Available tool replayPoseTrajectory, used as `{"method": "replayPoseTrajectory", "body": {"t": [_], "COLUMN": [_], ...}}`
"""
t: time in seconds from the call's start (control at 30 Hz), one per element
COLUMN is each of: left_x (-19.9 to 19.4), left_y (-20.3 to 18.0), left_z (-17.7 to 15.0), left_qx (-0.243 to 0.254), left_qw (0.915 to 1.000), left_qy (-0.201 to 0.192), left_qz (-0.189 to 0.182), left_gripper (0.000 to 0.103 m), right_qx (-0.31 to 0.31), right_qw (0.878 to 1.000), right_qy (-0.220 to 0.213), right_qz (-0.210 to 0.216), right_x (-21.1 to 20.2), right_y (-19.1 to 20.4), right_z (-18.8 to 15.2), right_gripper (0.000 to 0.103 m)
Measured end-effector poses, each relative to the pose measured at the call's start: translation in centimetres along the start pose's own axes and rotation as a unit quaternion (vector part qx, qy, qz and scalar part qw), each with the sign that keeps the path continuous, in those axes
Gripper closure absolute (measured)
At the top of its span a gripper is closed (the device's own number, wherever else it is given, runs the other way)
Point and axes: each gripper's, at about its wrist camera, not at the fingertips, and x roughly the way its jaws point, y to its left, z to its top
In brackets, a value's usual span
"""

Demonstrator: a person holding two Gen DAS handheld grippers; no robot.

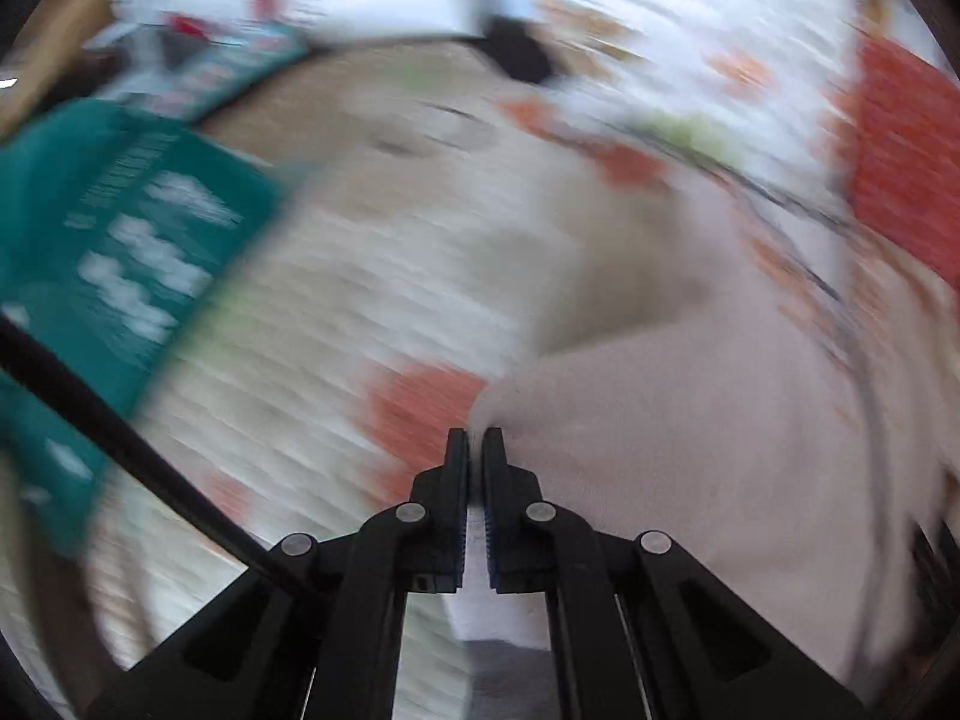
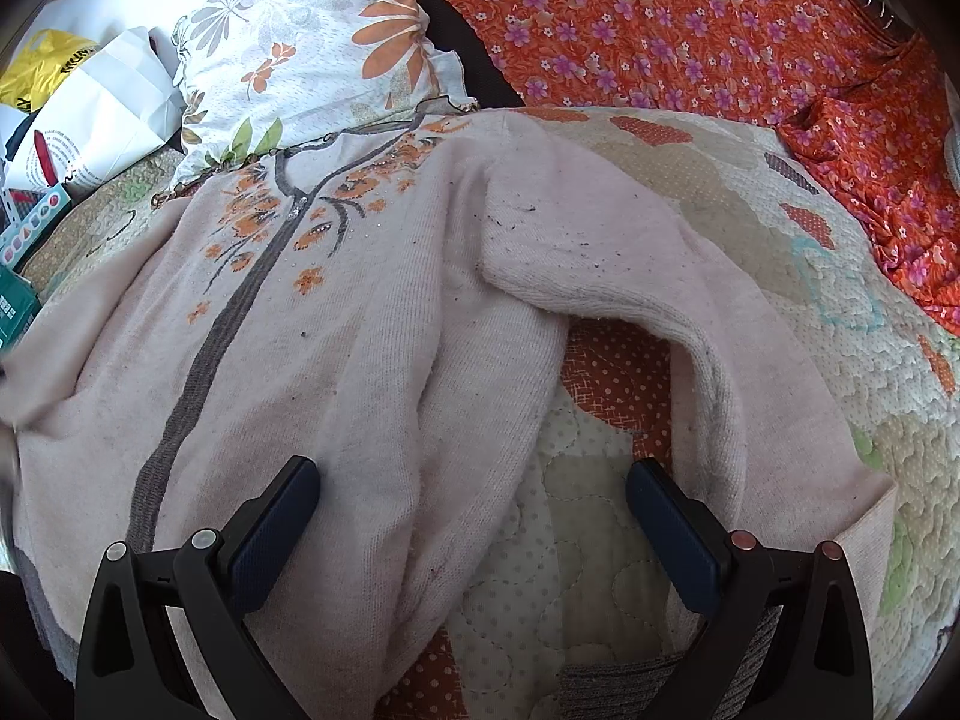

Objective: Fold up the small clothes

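Observation:
A pale pink knit cardigan (image 2: 336, 324) with orange flowers and a grey front band lies spread on a quilted bedspread (image 2: 798, 276). Its right sleeve (image 2: 660, 294) is bent across the quilt. My right gripper (image 2: 471, 480) hovers wide open over the cardigan's lower edge, with nothing pinched between its pads. The left wrist view is heavily blurred by motion. There my left gripper (image 1: 476, 438) is shut on a fold of the same pink cardigan (image 1: 690, 456), with the cloth clamped between its pads.
A floral pillow (image 2: 324, 54) lies beyond the cardigan's collar. An orange flowered sheet (image 2: 690, 30) covers the far right. White paper bags (image 2: 102, 114) and a yellow bag (image 2: 42, 66) sit at the far left, with teal boxes (image 1: 120, 240) beside them.

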Motion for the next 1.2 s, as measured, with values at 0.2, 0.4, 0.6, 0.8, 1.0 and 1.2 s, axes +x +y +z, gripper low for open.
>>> {"method": "replayPoseTrajectory", "body": {"t": [0.2, 0.4, 0.6, 0.8, 1.0, 1.2], "left_x": [0.6, -3.4, -7.3, -9.8, -10.3, -11.5], "left_y": [6.3, 4.3, 0.0, -3.2, -4.3, -4.6], "left_z": [2.4, -0.2, -3.0, -6.0, -7.1, -8.3], "left_qx": [-0.057, -0.085, -0.13, -0.11, -0.065, -0.051], "left_qw": [0.9905, 0.9963, 0.9775, 0.9711, 0.9695, 0.9708], "left_qy": [-0.004, -0.005, 0.012, -0.001, 0.011, -0.003], "left_qz": [0.125, -0.01, -0.166, -0.212, -0.236, -0.235], "left_gripper": [0.091, 0.046, 0.034, 0.029, 0.029, 0.028], "right_qx": [0.0, 0.0, 0.066, 0.118, 0.048, -0.113], "right_qw": [1.0, 1.0, 0.996, 0.992, 0.989, 0.984], "right_qy": [0.0, 0.0, 0.017, 0.051, 0.135, 0.133], "right_qz": [0.0, -0.001, 0.052, 0.004, 0.027, 0.016], "right_x": [0.0, 0.0, -4.1, -8.9, -8.5, -7.7], "right_y": [0.0, 0.1, -3.9, -13.7, -13.0, -4.4], "right_z": [0.0, -0.1, 2.0, 2.1, -0.1, -2.0], "right_gripper": [0.0, 0.0, 0.019, 0.017, 0.017, 0.017]}}
